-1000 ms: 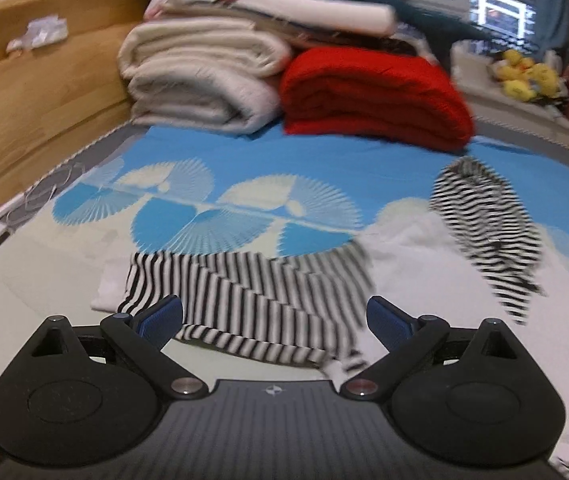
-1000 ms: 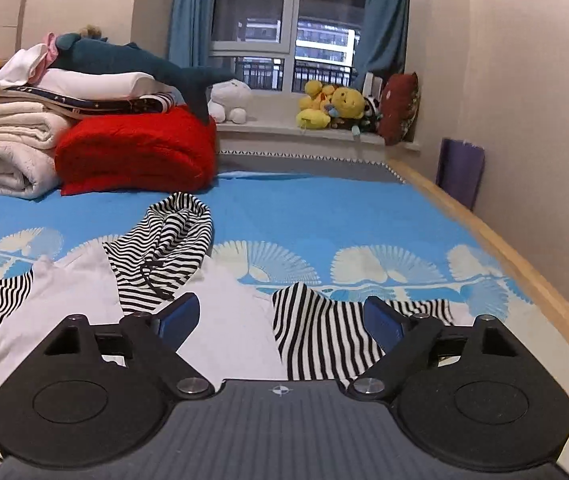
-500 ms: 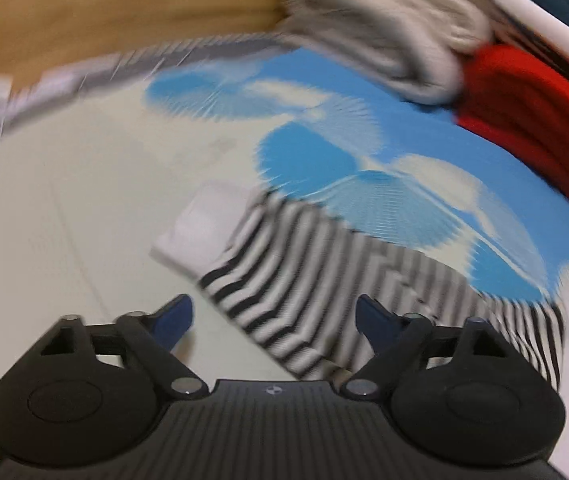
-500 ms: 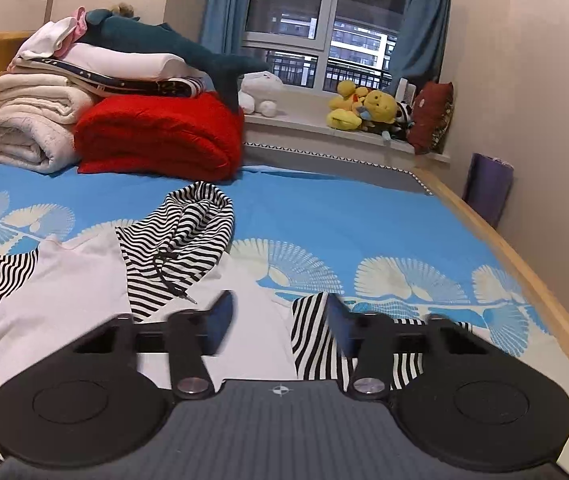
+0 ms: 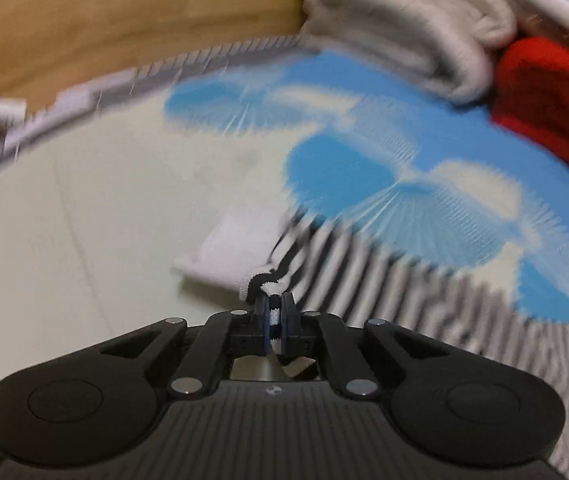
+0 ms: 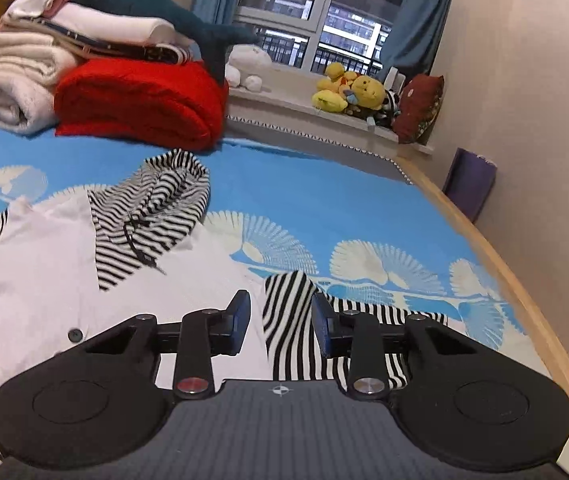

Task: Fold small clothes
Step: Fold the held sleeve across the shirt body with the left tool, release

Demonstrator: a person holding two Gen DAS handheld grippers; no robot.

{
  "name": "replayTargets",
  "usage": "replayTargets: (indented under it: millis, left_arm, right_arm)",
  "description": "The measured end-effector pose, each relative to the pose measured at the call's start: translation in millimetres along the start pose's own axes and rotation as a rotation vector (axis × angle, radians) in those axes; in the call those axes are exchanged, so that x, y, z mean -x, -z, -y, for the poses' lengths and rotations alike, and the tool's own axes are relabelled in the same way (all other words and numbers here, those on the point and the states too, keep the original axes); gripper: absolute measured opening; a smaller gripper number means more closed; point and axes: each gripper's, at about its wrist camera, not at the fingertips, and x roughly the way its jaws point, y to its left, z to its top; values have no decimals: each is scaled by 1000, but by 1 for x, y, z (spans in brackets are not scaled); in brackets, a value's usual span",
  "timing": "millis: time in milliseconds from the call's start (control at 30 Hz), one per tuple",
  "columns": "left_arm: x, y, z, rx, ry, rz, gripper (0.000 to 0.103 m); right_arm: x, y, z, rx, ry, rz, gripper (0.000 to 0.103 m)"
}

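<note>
A small white hooded jacket (image 6: 36,264) with a black-and-white striped hood (image 6: 156,208) lies spread on the blue patterned bed sheet (image 6: 324,200). In the left wrist view its striped sleeve (image 5: 384,280) ends in a white cuff (image 5: 236,244). My left gripper (image 5: 274,316) is shut on the sleeve's edge beside that cuff, pinching a bunched fold. In the right wrist view the other striped sleeve (image 6: 288,320) lies between the jaws of my right gripper (image 6: 281,318). Those jaws are closing, and a gap shows at the left pad.
Folded cream blankets (image 6: 8,76) and a red blanket (image 6: 140,100) are stacked at the head of the bed, with a plush shark (image 6: 172,24) on top. A wooden headboard (image 5: 124,20) rises on the left. The wooden bed rail (image 6: 504,272) runs along the right. Plush toys (image 6: 348,92) sit on the windowsill.
My left gripper swung left and down to the sleeve's end and shut on it. The right gripper's jaws narrowed around the other sleeve while dropping slightly.
</note>
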Motion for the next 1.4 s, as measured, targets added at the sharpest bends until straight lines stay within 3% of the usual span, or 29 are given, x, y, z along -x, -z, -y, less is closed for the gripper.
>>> replayTargets:
  millis: [100, 267, 333, 400, 467, 533, 633, 767, 833, 900, 967, 1033, 1100, 1200, 1300, 1400]
  left_arm:
    - [50, -13, 38, -70, 133, 117, 4]
    - [163, -2, 124, -210, 515, 202, 4]
    - [205, 15, 163, -259, 689, 167, 4]
    - [236, 40, 202, -327, 909, 39, 6]
    - [255, 65, 233, -435, 1043, -79, 14]
    - [269, 79, 242, -475, 1014, -65, 18]
    - [271, 67, 228, -420, 959, -72, 26]
    - [281, 34, 215, -412, 733, -48, 32]
    - [283, 15, 206, -389, 668, -46, 36]
    - [286, 6, 185, -323, 653, -32, 48]
    - [283, 10, 168, -272, 644, 8, 53]
    - [267, 30, 158, -293, 591, 34, 53]
    - [241, 43, 171, -387, 435, -108, 43]
    - [222, 35, 178, -351, 515, -155, 43]
    - [216, 28, 187, -371, 528, -125, 44]
    - [200, 29, 190, -385, 510, -166, 44]
  right_arm:
    - [0, 2, 4, -23, 9, -20, 35]
    - [3, 4, 12, -75, -8, -30, 35]
    - [5, 5, 12, -70, 1, -29, 35]
    - [8, 7, 11, -55, 12, -23, 36]
    - [10, 9, 10, -40, 19, -21, 36]
    - [11, 9, 13, -48, 27, -22, 37]
    - [11, 10, 20, -105, 26, -39, 37]
    - [11, 10, 30, -182, -11, -48, 36]
    - [10, 9, 32, -229, -42, -48, 24]
    - [8, 8, 32, -272, -68, -56, 17]
    - [5, 6, 29, -313, -96, -65, 17]
    - [-2, 5, 23, -343, -127, -72, 17]
    - [-12, 2, 16, -361, -161, -87, 17]
    - [-40, -1, 2, -391, -220, -134, 18]
    - [-79, -1, -15, -426, -270, -197, 20]
    - [-120, 10, -27, -472, -245, -288, 26]
